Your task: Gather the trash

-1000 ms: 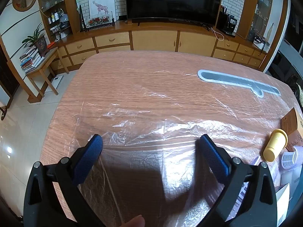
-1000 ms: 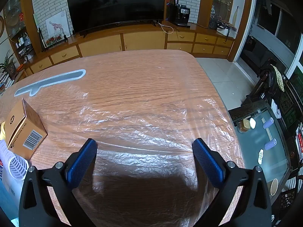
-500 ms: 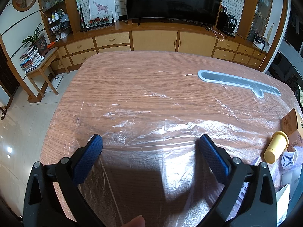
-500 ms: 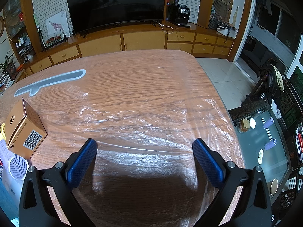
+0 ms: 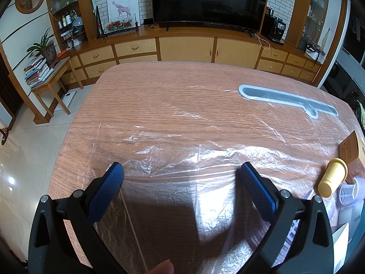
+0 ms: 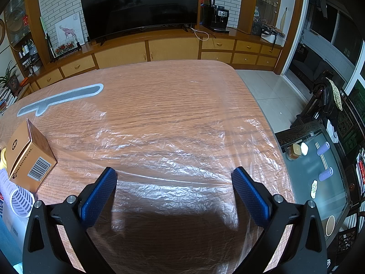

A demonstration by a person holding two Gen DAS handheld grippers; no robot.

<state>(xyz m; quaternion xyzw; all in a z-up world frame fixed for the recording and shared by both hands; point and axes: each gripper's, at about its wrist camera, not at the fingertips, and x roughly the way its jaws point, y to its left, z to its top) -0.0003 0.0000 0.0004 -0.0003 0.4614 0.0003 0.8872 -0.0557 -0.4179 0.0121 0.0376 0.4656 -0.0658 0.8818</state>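
- Left hand-held gripper (image 5: 180, 171): jaws spread wide, holding nothing, above the near left tabletop (image 5: 159, 96)
- Clear plastic film (image 5: 194, 150): crinkled, spread flat over the tabletop
- Yellow cup (image 5: 332, 178): on its side, near right of the left view
- Lilac perforated roller (image 6: 19, 199): just beside the brown carton (image 6: 29, 155)
- Right hand-held gripper (image 6: 174, 175): jaws wide apart, empty, above the film
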